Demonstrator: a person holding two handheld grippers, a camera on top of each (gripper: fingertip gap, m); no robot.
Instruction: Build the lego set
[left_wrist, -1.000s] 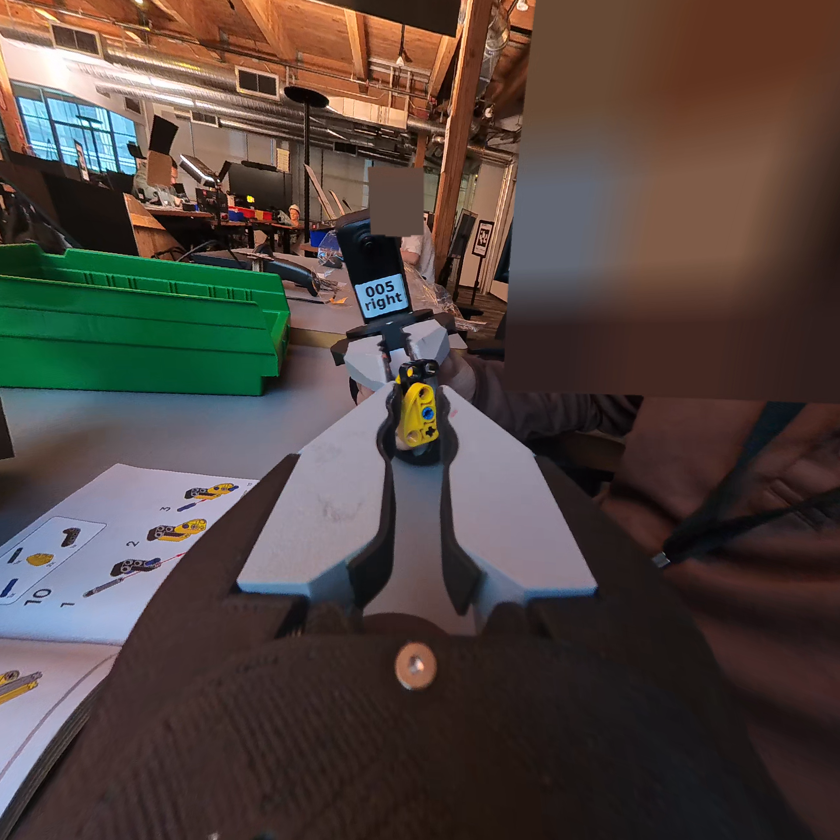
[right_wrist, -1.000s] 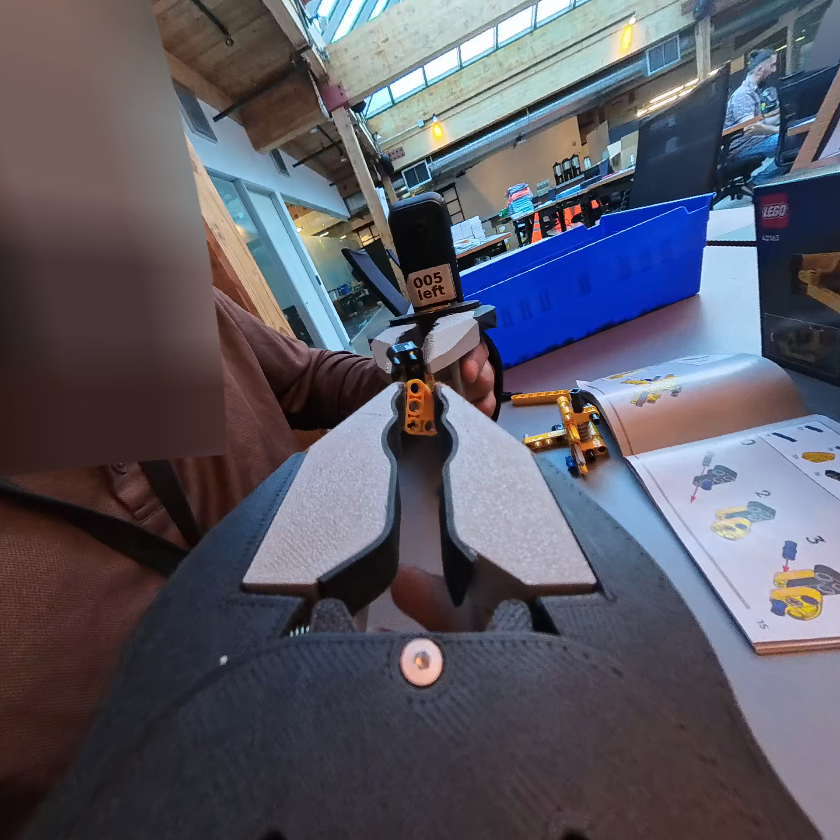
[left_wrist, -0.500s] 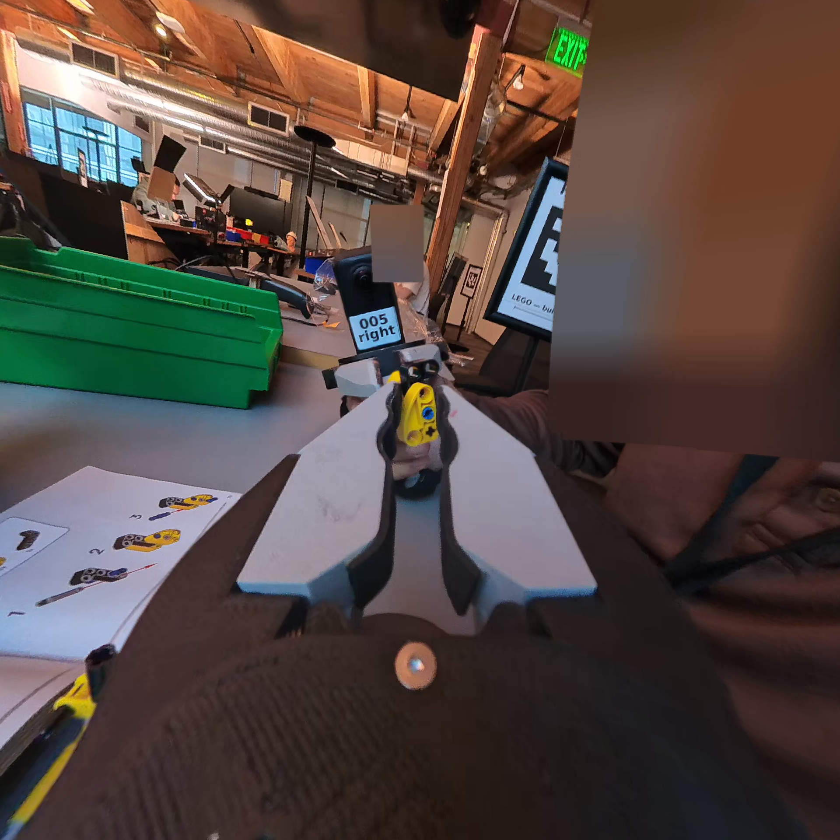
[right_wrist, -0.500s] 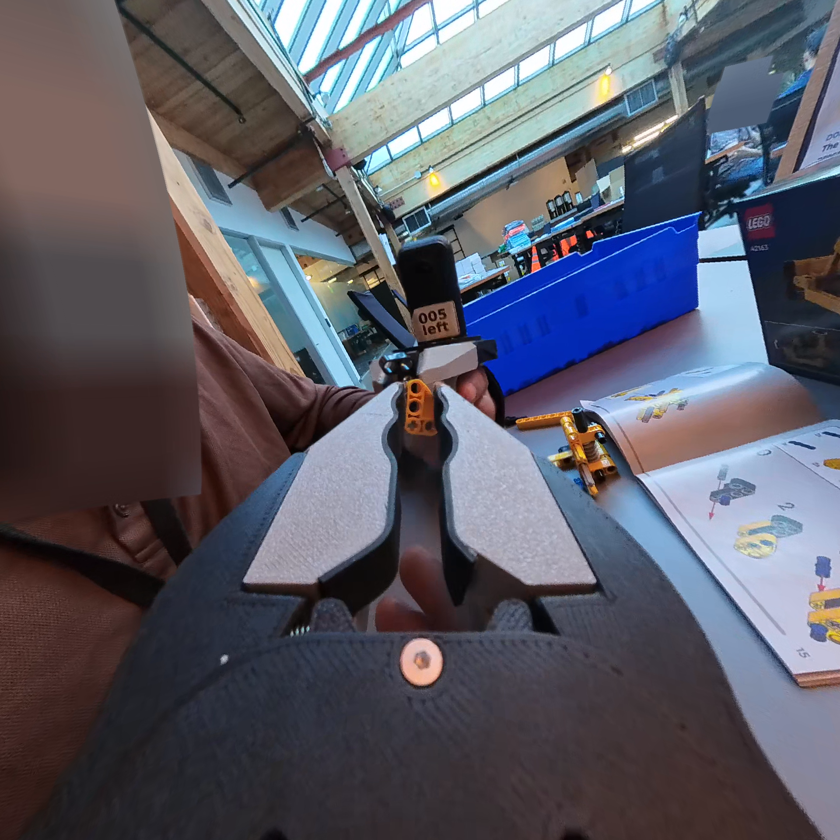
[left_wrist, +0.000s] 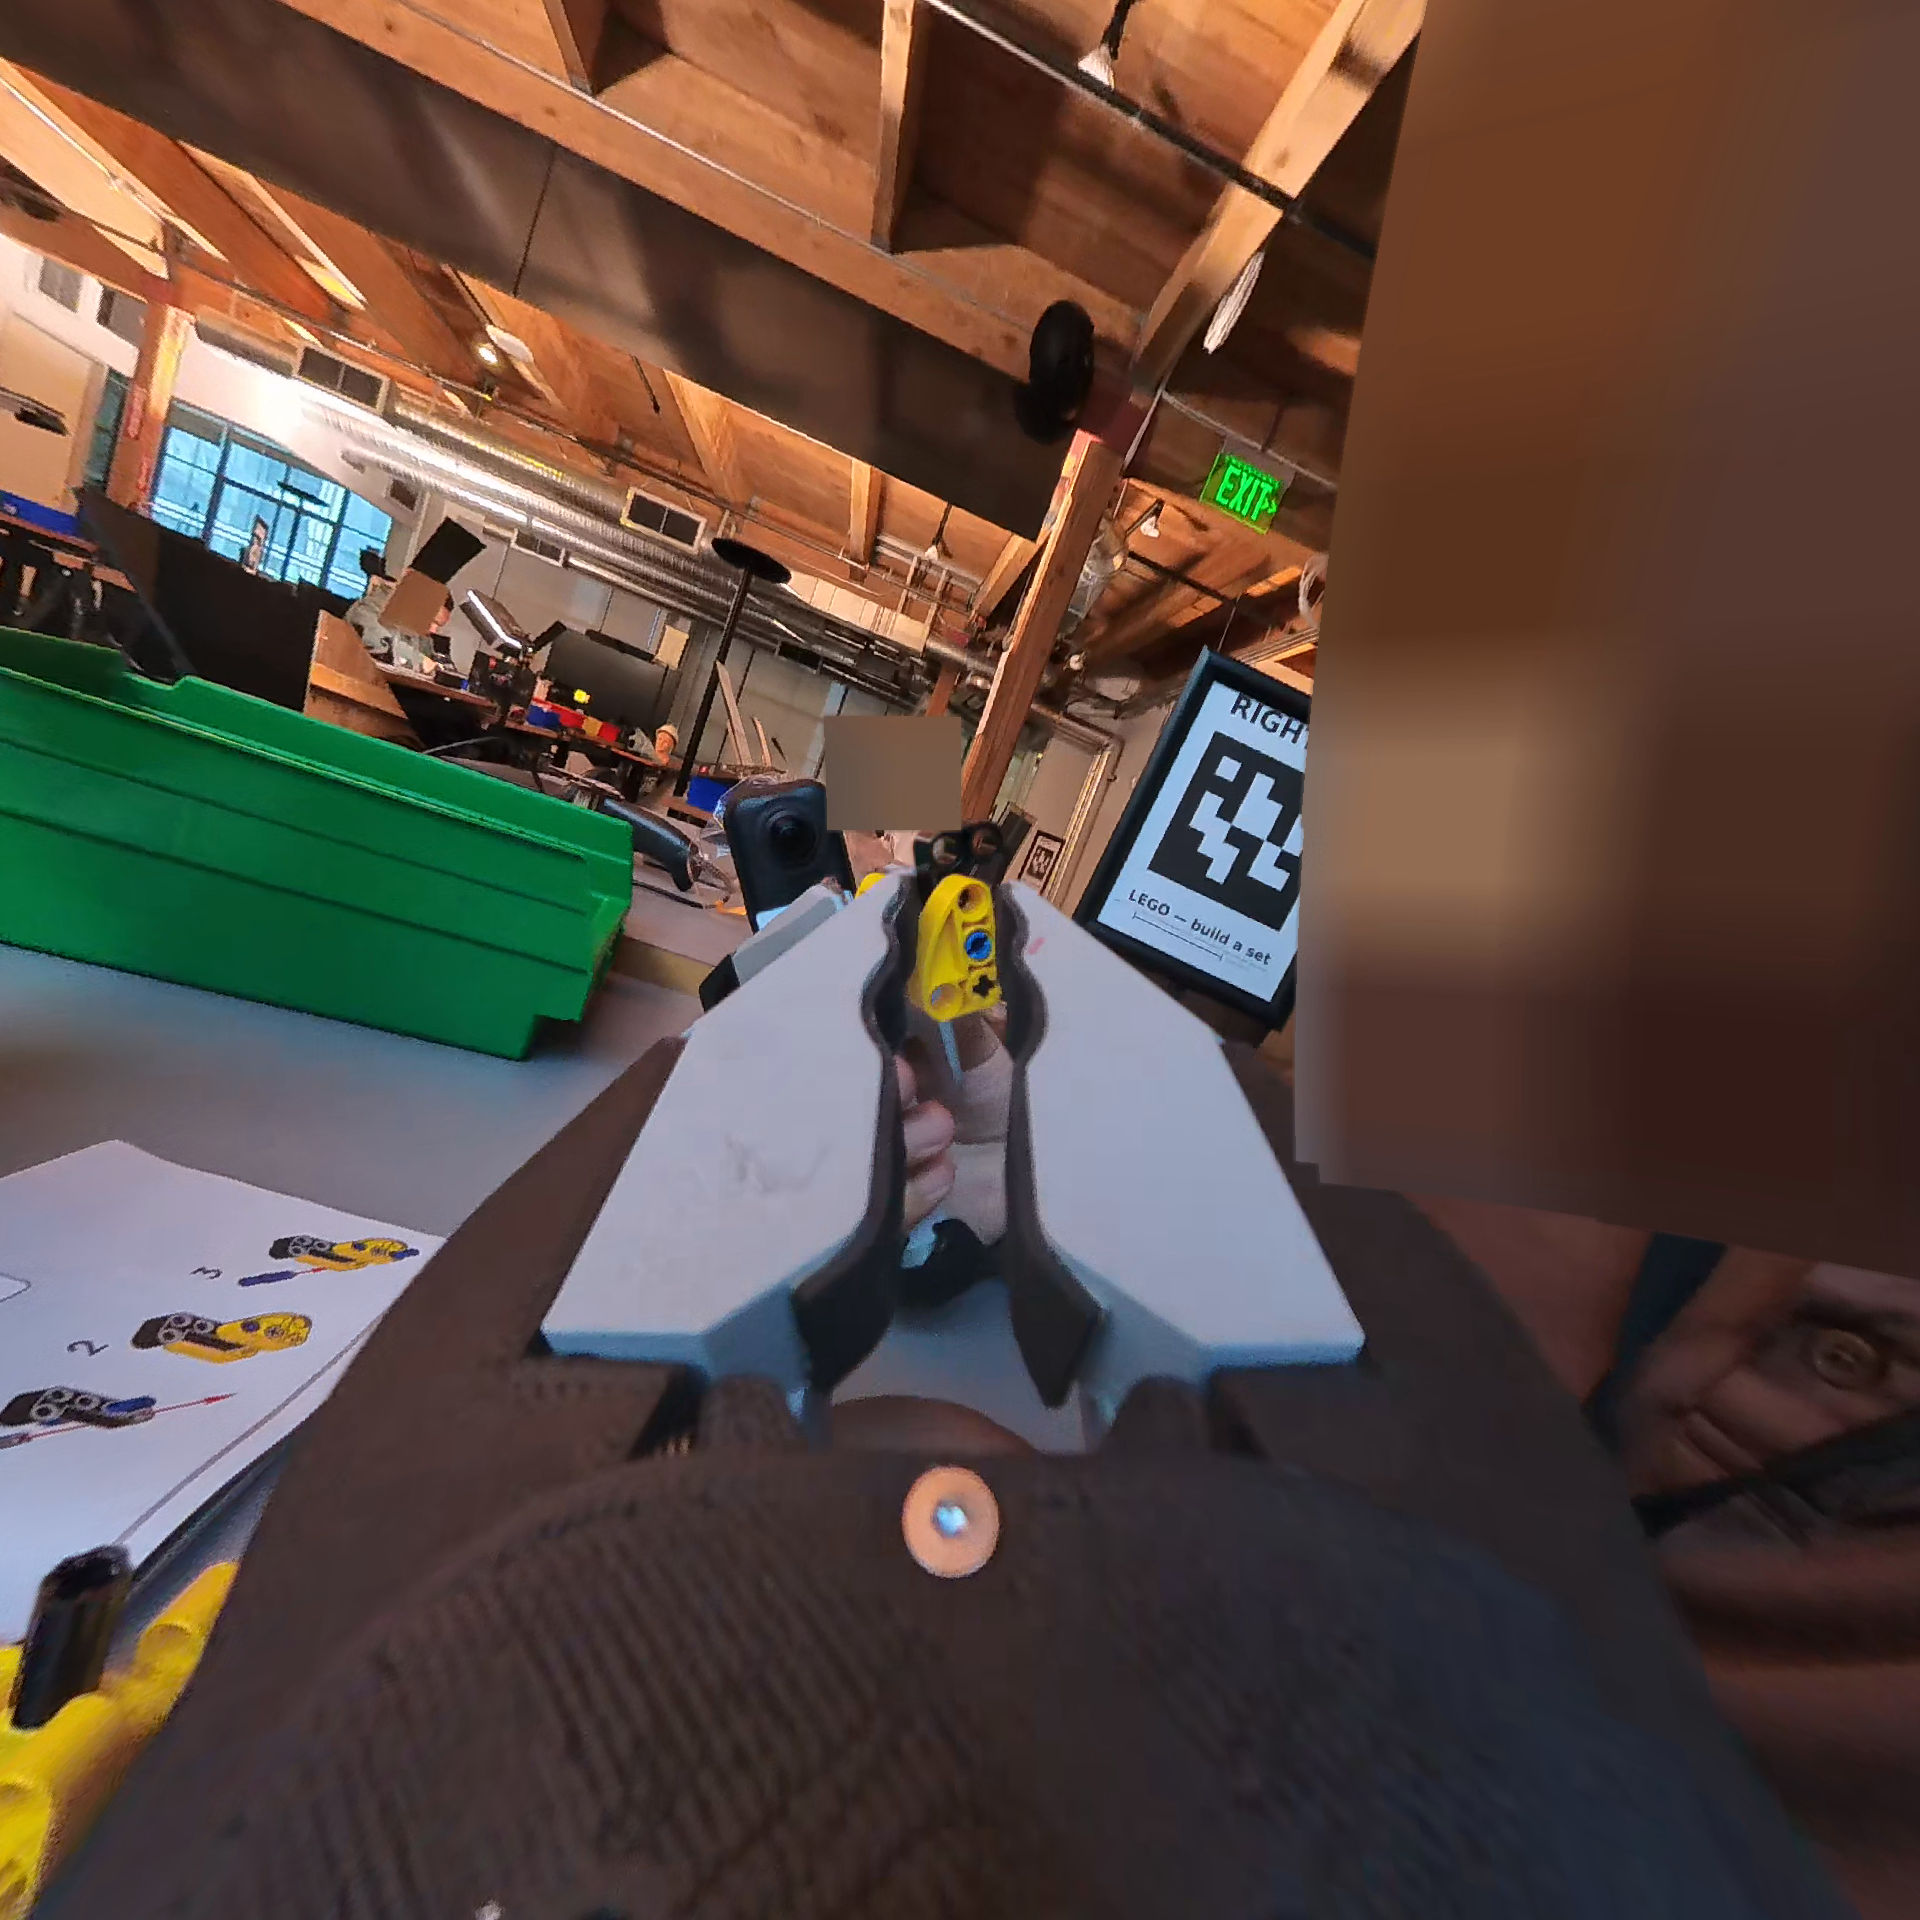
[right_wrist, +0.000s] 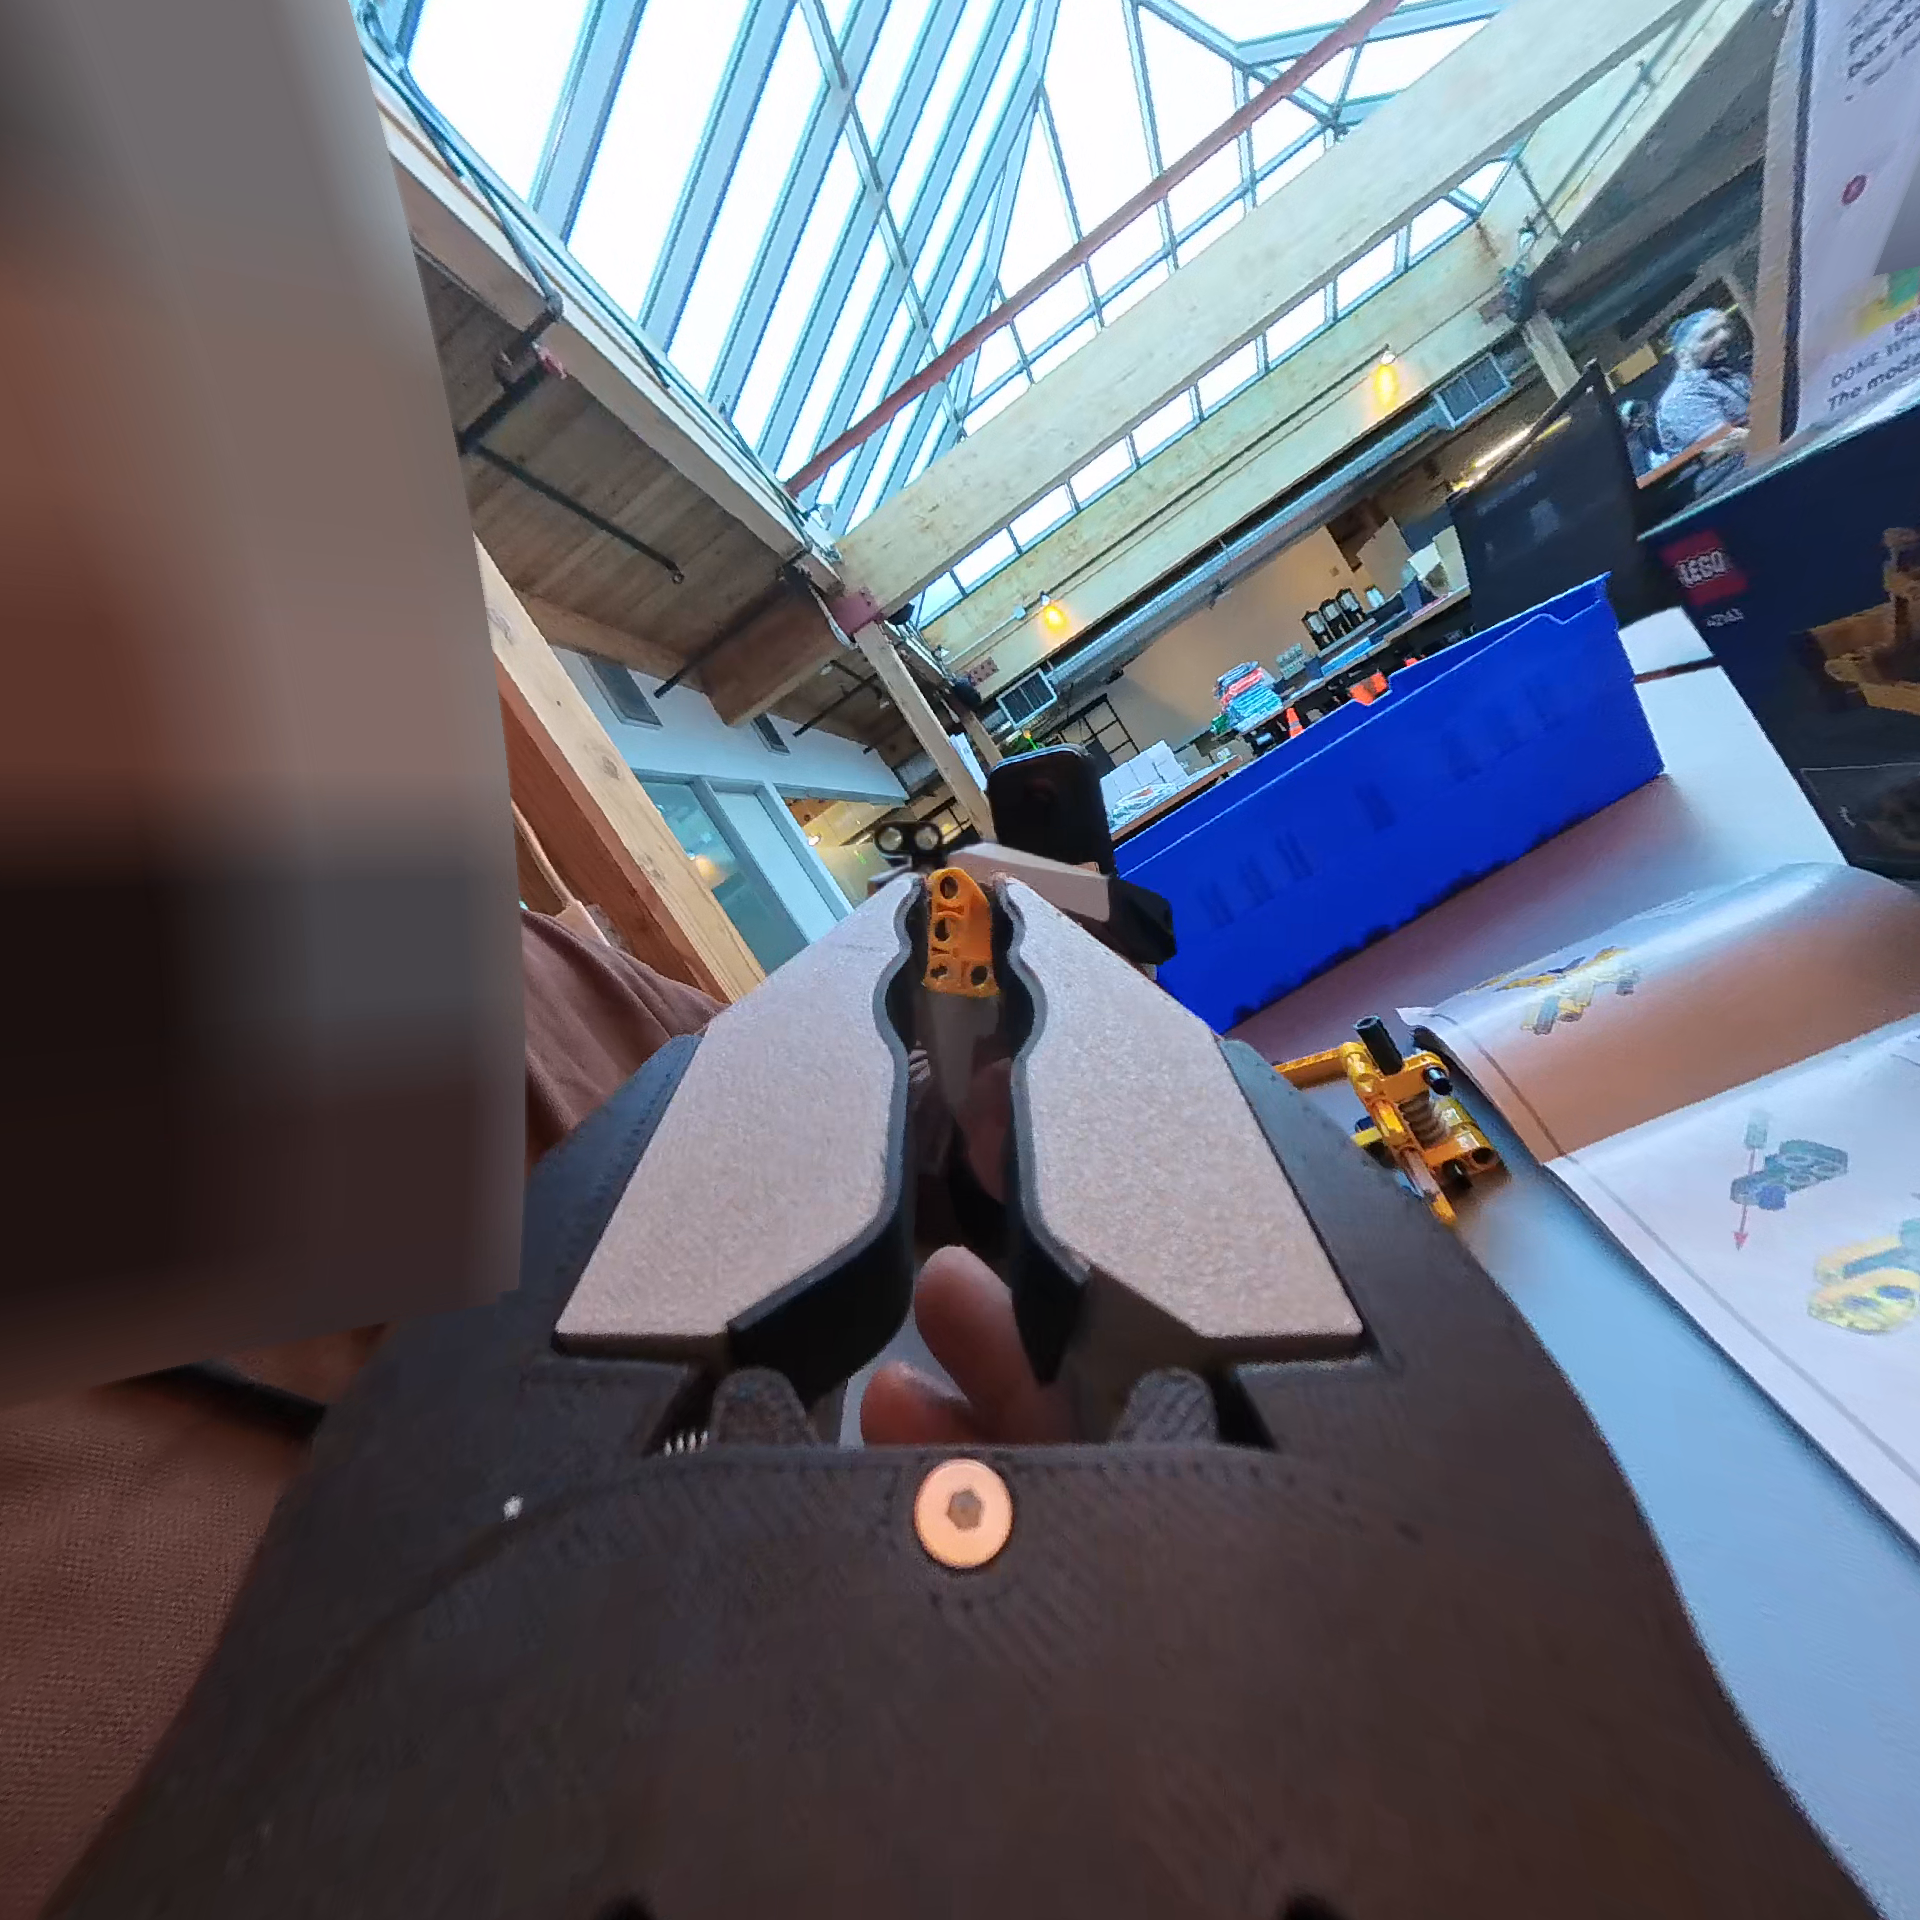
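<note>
A small lego piece, a yellow angled beam (left_wrist: 954, 943) with a blue pin and a black part (left_wrist: 961, 847) on top, is held in the air between both grippers, which meet tip to tip. My left gripper (left_wrist: 951, 909) is shut on it. In the right wrist view the same yellow beam (right_wrist: 956, 935) sits between the tips of my right gripper (right_wrist: 951, 899), which is also shut on it. The right gripper's body (left_wrist: 790, 914) shows beyond the piece in the left wrist view. The left gripper's body (right_wrist: 1039, 868) shows in the right wrist view.
A green bin (left_wrist: 312, 862) stands at the far left and a blue bin (right_wrist: 1403, 810) at the far right. An open instruction booklet (right_wrist: 1714, 1143) lies on the grey table, with a yellow sub-assembly (right_wrist: 1403, 1112) beside it. A dark lego box (right_wrist: 1818, 644) and a sign board (left_wrist: 1216, 862) stand nearby. Less than 4 cm separates the two grippers' tips.
Both grippers have risen and tilted upward together with the piece still between them, so more ceiling shows. Both grips look unchanged.
</note>
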